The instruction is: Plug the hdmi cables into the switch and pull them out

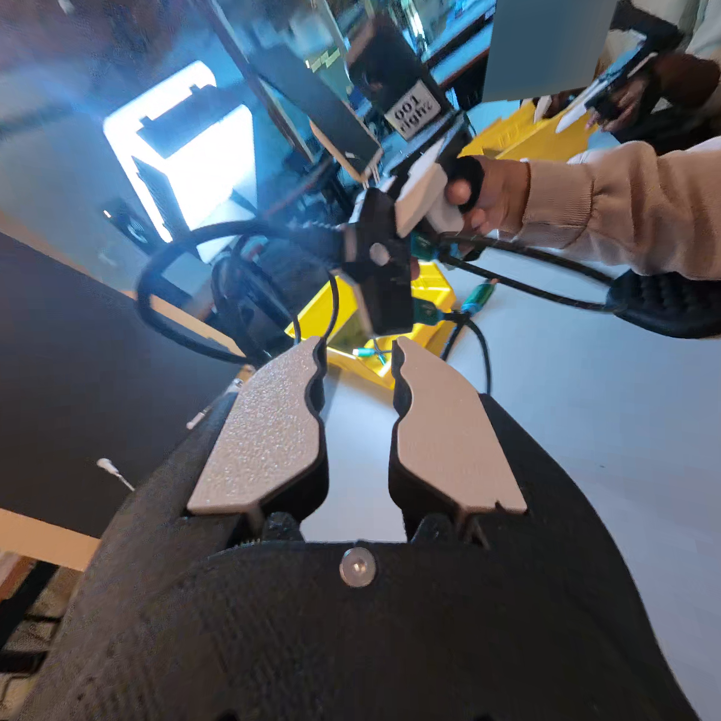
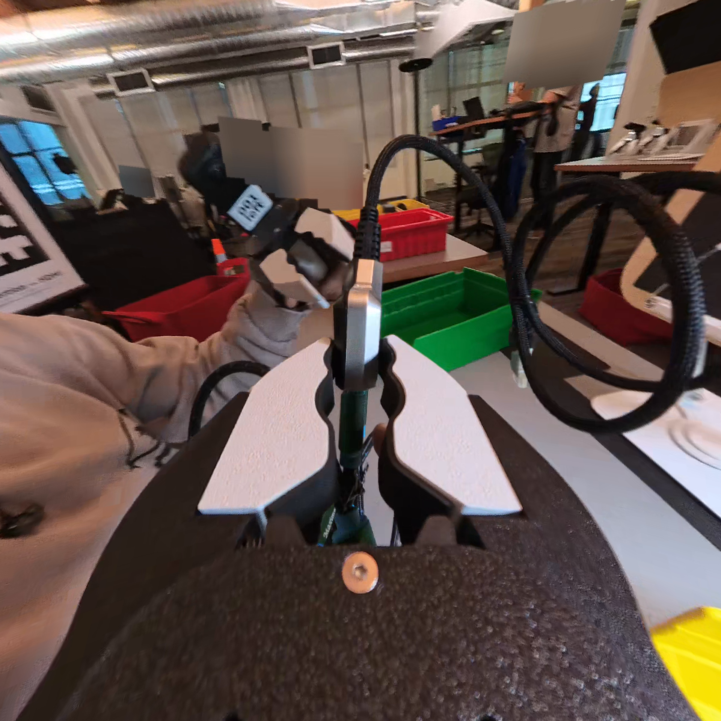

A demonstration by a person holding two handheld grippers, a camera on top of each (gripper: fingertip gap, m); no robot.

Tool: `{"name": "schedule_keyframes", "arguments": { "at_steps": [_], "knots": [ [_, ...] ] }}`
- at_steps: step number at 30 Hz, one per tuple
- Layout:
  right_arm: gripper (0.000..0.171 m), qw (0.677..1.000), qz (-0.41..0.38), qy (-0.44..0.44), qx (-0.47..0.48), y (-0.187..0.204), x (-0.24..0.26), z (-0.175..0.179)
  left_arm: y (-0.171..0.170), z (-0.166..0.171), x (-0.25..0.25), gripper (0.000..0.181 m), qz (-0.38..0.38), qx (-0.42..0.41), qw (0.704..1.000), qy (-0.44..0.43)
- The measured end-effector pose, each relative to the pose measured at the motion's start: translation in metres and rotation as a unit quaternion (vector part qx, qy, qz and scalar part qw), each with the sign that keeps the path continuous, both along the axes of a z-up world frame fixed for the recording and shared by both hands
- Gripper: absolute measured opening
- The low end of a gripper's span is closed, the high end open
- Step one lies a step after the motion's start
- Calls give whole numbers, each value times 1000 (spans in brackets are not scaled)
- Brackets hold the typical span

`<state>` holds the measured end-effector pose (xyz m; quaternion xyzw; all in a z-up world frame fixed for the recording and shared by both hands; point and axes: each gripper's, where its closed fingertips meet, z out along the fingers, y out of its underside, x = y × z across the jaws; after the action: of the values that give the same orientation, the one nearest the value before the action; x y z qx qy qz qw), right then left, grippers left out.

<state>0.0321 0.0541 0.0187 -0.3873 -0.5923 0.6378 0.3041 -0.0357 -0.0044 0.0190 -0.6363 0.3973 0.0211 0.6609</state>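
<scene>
My right gripper [image 2: 359, 351] is shut on the switch [image 2: 361, 312], a small silver and black box held upright above the table. A black braided HDMI cable [image 2: 503, 242] is plugged into its top and loops away to the right. A green plug [image 2: 353, 425] enters it from below, between my fingers. In the left wrist view the switch [image 1: 384, 281] hangs in the right gripper [image 1: 394, 218], with green plugs [image 1: 425, 310] at its side. My left gripper [image 1: 357, 343] is open and empty, just short of the switch; it also shows in the right wrist view [image 2: 312, 269].
A yellow bin [image 1: 435, 290] sits on the white table [image 1: 585, 448] under the switch. A green bin [image 2: 448, 324] and red bins [image 2: 413, 230] stand beyond. A loose green plug [image 1: 480, 292] lies on the table. Another person [image 1: 640, 97] holds a gripper far right. There is about 10 cm between the tips of the two grippers.
</scene>
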Motion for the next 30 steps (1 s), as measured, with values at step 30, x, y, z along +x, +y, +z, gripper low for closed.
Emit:
{"name": "schedule_keyframes", "arguments": {
  "at_steps": [30],
  "knots": [
    [31,953,65,-115,-273,19,-39,-44,39,-38,39,31,96,247,891,368]
  ]
}}
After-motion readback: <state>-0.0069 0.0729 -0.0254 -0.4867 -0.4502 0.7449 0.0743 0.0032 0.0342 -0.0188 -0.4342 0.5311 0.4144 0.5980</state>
